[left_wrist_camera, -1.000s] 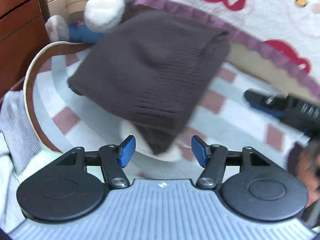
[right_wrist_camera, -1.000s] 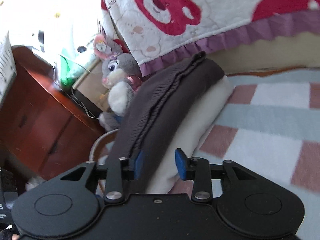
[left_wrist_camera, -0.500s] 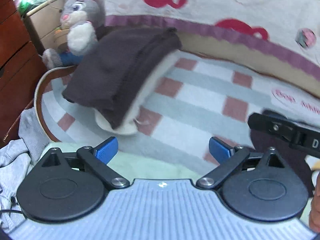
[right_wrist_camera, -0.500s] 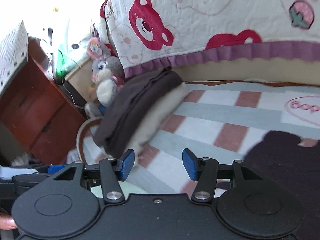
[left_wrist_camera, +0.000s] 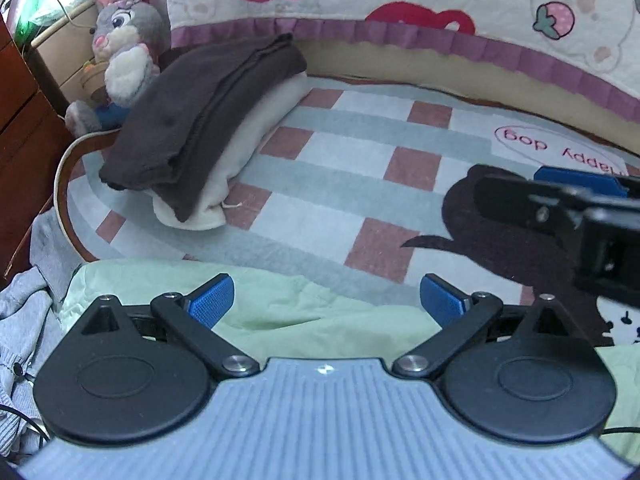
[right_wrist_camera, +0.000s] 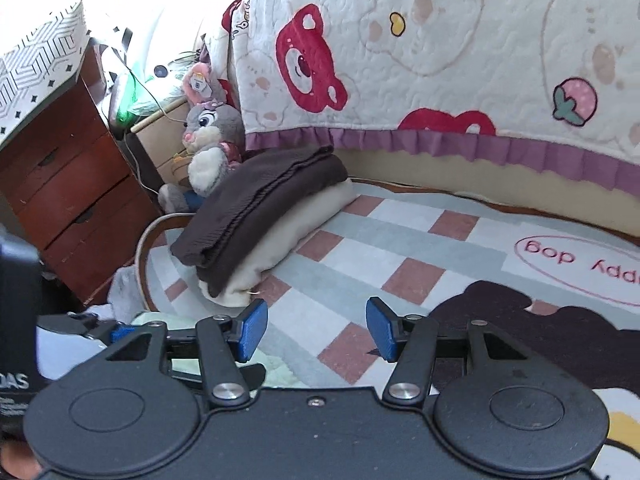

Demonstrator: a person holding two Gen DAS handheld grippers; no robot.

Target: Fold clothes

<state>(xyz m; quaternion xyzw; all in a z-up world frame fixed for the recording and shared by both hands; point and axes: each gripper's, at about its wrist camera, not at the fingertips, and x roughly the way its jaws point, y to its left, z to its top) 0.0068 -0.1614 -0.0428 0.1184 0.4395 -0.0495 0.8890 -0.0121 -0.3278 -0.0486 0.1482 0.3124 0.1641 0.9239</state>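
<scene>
Both grippers hung empty, fingers spread; left gripper (left_wrist_camera: 326,300) sat right over the crumpled green garment (left_wrist_camera: 304,312), nearer it than right gripper (right_wrist_camera: 316,330).

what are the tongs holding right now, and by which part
Nothing. Both the left tongs and the right tongs are open and empty; the folded brown sweater lies apart on the cream garment.
</scene>
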